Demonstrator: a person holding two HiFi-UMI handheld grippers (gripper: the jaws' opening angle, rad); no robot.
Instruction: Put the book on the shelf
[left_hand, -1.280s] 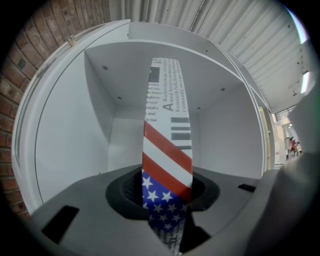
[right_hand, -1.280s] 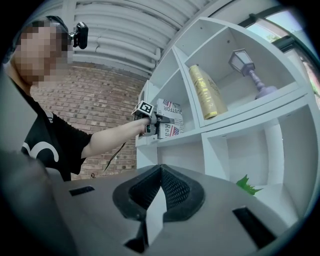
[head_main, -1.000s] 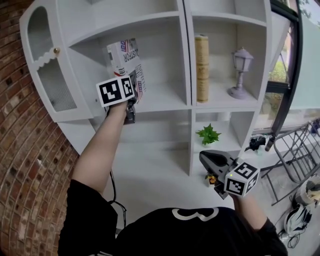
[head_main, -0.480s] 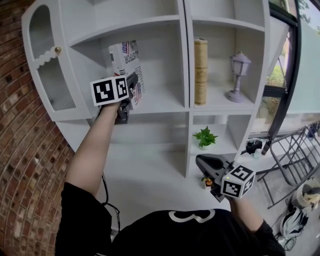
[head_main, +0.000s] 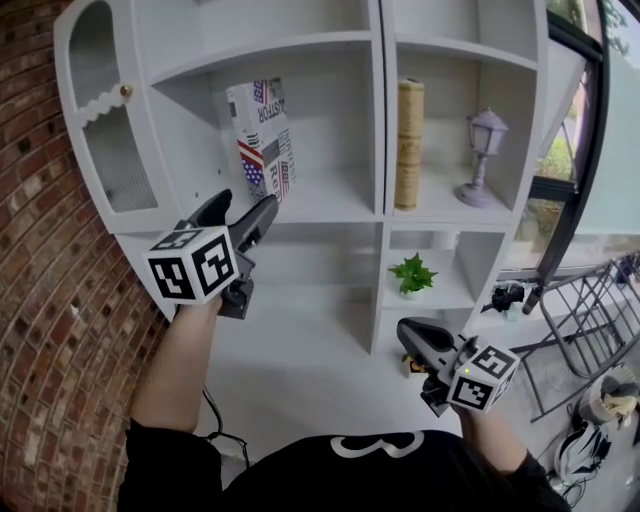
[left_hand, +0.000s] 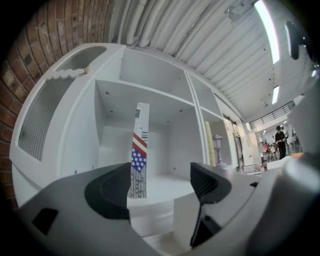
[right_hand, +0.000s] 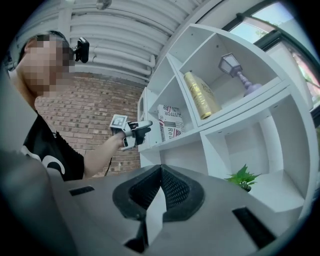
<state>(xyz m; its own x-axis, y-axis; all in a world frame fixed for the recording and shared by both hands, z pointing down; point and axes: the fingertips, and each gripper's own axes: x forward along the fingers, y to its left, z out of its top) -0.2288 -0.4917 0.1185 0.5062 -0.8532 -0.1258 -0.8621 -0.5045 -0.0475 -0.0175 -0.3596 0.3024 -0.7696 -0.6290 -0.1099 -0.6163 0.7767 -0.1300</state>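
The book (head_main: 262, 140), white with a flag-patterned cover, stands upright and slightly tilted in the left compartment of the white shelf (head_main: 325, 208). It also shows in the left gripper view as the book (left_hand: 140, 150) and in the right gripper view as the book (right_hand: 171, 125). My left gripper (head_main: 245, 215) hangs below and in front of that compartment, apart from the book. Its jaws are opening, and the left gripper (left_hand: 160, 187) has nothing between them. My right gripper (head_main: 420, 335) is low at the right, shut and empty; its own view shows the right gripper (right_hand: 160, 187) with pads together.
A tall gold book (head_main: 408, 145) and a lilac lantern (head_main: 483, 150) stand in the right compartment. A small green plant (head_main: 414, 272) sits one level below. A cabinet door with a knob (head_main: 105, 130) is at the left, beside a brick wall (head_main: 40, 300). A metal rack (head_main: 590, 320) stands at the right.
My left gripper let go of the book and drew back down and to the left, jaws spreading. The book stays standing on the shelf. The right gripper barely moved.
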